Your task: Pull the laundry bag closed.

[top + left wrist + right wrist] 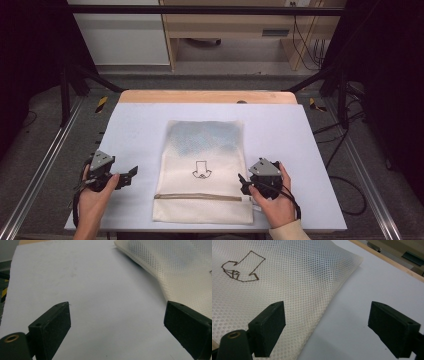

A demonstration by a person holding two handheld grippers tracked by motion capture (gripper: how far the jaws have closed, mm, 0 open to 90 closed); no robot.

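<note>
Cream mesh zip-up laundry bag [203, 170] lies untouched at the high view's centre, left gripper [131, 175] and right gripper [243, 184] flanking it; both gripper views show jaws wide, empty, so work looks unstarted.

Cream mesh cloth bag [202, 170], matt white tabletop [295, 140]

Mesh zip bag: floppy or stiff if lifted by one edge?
Probably floppy: the mesh bag is soft netting, puffed over something bluish inside. Likely light, and it may sag around that load. The weave should give the pads grip; it won't roll.
</note>
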